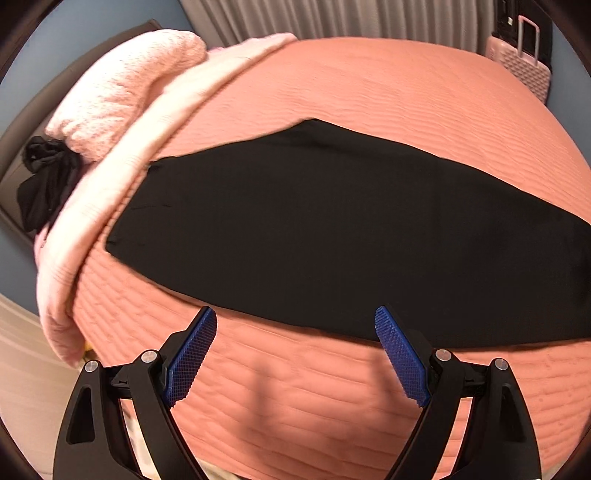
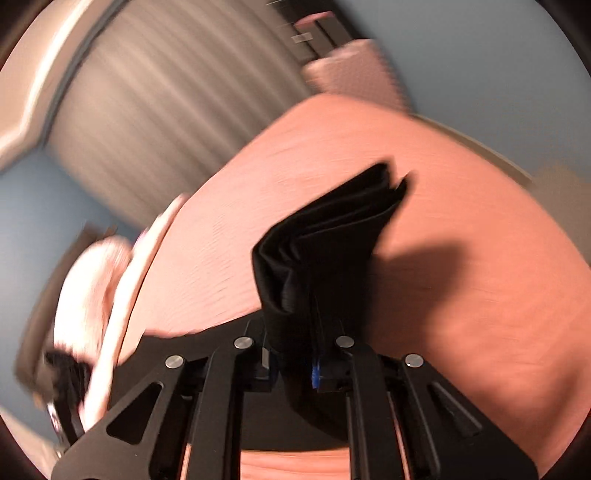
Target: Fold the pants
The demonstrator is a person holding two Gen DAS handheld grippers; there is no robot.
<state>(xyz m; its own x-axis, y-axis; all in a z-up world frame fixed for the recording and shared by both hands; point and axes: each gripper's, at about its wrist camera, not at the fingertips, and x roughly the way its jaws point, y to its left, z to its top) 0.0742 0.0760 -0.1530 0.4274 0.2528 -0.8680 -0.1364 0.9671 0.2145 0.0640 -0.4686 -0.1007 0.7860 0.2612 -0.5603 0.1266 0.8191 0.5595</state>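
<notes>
Through the left wrist camera we see our left gripper (image 1: pixel 295 317) spread wide with nothing between its blue pads (image 1: pixel 192 354). It hangs above the bedspread (image 1: pixel 369 85), salmon-coloured and quilted in fine ridges. The pants (image 1: pixel 314 229) lie flat and dark across the middle of the bed, running from the left side off toward the right edge of the view; their near edge sits just beyond our fingertips, and the right pad overlaps it in the picture, though we cannot tell whether it touches. At the far left a pale pink blanket (image 1: pixel 122 92) is heaped along the bed's edge, with a small black garment (image 1: pixel 44 181) bunched against it. Behind the bed hang curtains (image 1: pixel 332 18), and a pink suitcase (image 1: pixel 524 62) stands at the upper right.

Through the right wrist camera, which is blurred, our right gripper (image 2: pixel 295 365) is clamped tight on a bunched part of the pants (image 2: pixel 332 236). The cloth stands up from between the fingers in several stacked folds and fans out over the bedspread (image 2: pixel 461 295), throwing a dark shadow to its right. More black fabric hangs below the fingers. The blanket (image 2: pixel 92 280) shows smeared at the left, the curtains (image 2: pixel 166 122) above it.
</notes>
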